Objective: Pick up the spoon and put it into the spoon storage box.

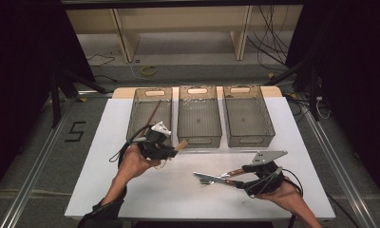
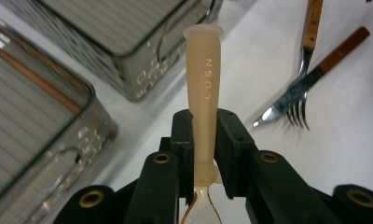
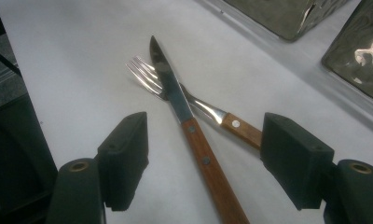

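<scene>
- I see a knife and fork of glossy metal with smooth wooden handles.
- My left jaws pinch a matt, cream plastic handle.
- Far bins look translucent plastic.

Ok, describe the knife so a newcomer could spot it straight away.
On the white table, in front of the three grey bins, look by the right gripper, whose jaws are open around it. The knife lies across a fork; both have wooden handles, but it has one plain blade, not tines.

Black tongs, brass-ringed screws, dark sleeve
</scene>
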{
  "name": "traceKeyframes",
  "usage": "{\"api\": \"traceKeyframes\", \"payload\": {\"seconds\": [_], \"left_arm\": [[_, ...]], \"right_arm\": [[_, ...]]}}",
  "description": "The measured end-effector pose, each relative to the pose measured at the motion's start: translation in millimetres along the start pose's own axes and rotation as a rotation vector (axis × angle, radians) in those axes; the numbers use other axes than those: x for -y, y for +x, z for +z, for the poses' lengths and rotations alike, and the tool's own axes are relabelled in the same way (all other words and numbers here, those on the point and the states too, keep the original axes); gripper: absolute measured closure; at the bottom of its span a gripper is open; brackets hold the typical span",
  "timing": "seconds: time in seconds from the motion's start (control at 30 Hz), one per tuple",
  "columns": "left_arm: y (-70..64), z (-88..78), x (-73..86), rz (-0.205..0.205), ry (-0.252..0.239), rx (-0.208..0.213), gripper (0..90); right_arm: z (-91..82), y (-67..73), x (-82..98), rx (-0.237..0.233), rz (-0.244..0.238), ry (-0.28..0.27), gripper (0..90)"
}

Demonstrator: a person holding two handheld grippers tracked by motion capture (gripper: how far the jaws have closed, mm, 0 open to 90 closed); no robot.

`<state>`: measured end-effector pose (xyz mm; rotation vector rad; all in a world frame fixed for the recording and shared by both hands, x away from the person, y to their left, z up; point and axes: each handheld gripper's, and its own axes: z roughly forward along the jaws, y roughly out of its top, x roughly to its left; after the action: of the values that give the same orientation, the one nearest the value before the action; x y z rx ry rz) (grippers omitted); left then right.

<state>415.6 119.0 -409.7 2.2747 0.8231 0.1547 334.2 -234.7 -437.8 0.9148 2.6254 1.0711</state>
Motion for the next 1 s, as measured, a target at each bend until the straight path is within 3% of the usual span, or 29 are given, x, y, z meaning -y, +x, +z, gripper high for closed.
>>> {"api": "traceKeyframes", "payload": {"seconds": [0.37, 0.57, 1.0], "left_arm": [[8.2, 1.1, -30.7, -0.035, -0.061, -0.002, 77.5], [15.1, 1.9, -44.8, -0.039, -0.074, -0.012, 77.5], [31.6, 15.5, -63.4, -0.09, -0.091, -0.027, 77.5]], "right_arm": [[-0.2, 0.3, -0.3, -0.001, 0.0, -0.008, 33.3], [-0.4, 0.4, -0.3, -0.001, 0.002, -0.007, 33.3], [-0.5, 0.2, -0.4, -0.004, 0.004, -0.006, 33.3]]}}
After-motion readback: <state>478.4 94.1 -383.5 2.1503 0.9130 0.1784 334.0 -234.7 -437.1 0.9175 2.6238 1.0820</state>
